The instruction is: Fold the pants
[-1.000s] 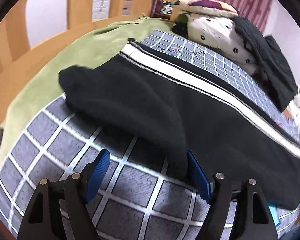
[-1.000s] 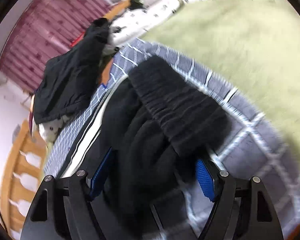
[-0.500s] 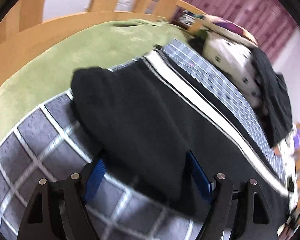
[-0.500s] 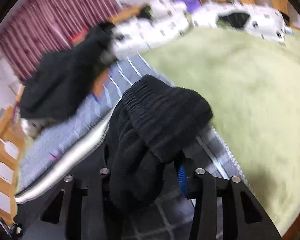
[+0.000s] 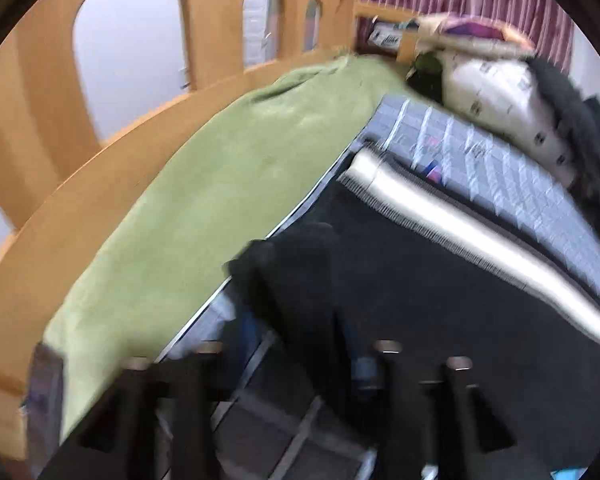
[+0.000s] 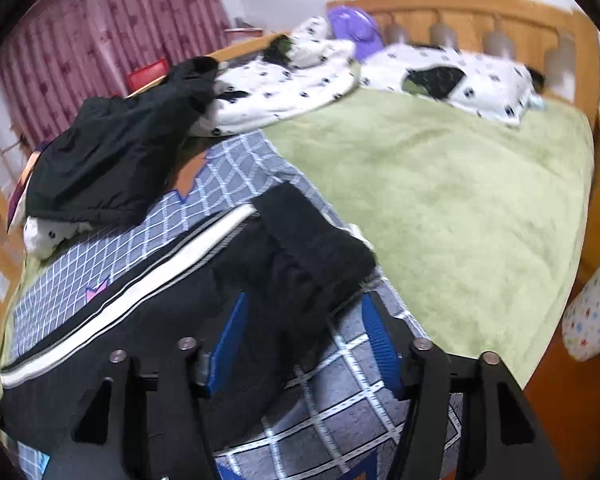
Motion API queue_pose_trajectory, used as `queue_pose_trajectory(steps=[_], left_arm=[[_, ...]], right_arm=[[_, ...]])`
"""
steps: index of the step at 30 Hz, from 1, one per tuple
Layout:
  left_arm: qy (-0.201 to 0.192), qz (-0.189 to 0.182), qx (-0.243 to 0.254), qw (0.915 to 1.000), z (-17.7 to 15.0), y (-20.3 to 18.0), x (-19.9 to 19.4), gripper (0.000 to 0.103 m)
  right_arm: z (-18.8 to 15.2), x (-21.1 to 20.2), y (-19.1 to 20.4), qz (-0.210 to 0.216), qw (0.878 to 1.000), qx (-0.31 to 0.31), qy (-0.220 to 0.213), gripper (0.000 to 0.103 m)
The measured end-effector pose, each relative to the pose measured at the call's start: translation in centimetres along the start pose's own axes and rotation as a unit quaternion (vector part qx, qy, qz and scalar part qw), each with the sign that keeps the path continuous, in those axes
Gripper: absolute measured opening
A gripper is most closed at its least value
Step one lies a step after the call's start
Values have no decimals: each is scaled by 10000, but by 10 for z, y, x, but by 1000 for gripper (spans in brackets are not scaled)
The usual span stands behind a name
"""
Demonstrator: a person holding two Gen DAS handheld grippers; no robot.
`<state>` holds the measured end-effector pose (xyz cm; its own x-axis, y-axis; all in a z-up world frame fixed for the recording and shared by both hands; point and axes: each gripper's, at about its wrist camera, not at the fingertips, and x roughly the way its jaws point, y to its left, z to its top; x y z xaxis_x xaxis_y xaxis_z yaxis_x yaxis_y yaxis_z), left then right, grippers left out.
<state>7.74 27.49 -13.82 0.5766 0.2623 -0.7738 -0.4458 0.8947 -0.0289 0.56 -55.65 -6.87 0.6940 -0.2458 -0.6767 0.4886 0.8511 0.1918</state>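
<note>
Pants [image 6: 148,320], black with a white side stripe, are lying across the grey checked blanket [image 6: 340,408] and filling the lower left of the right wrist frame; in the left wrist frame the pants [image 5: 440,300] are taking up the lower right, the stripe running diagonally from centre to the right edge. A green cover [image 6: 440,200] is spreading over the right half of the right view and, as the same cover [image 5: 204,216], over the centre left of the left view. A wooden bed frame [image 5: 40,160] with arched cut-outs is curving along the upper left of the left view. A black garment [image 6: 112,152] is sitting heaped at the upper left of the right view, touching a white spotted quilt [image 6: 300,84] at top centre. Maroon curtains [image 6: 100,40] are hanging in the upper left corner there.

The right gripper [image 6: 304,348] is standing with its blue pads wide apart at the lower centre, a bunched end of the pants lying between them; the pads are not pressing on it. The left gripper [image 5: 300,344] is blurred at the bottom centre of its frame, its jaws drawn in on a raised fold of the pants that is standing up between them.
</note>
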Motion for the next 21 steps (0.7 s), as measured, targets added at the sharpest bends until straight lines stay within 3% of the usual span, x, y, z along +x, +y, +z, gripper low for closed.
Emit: queue_pose_trajectory(steps=[1, 6, 10, 16, 21], left_arm=[[-45, 137, 82, 9999, -6, 2, -6, 58], [-327, -15, 623, 9975, -16, 4, -43, 58], [-727, -434, 730, 9937, 4, -11, -68, 63], [-683, -816, 744, 9915, 54, -51, -47, 63], [-390, -758, 808, 9931, 69, -69, -14, 68]], right_arm=[[0, -2, 8, -11, 9999, -118, -16, 63], [2, 4, 51, 232, 9981, -563, -13, 63], [3, 21, 94, 453, 9947, -928, -33, 63], [1, 63, 178, 877, 9793, -1790, 351, 63], [-4, 91, 234, 1192, 9646, -2295, 525, 63]])
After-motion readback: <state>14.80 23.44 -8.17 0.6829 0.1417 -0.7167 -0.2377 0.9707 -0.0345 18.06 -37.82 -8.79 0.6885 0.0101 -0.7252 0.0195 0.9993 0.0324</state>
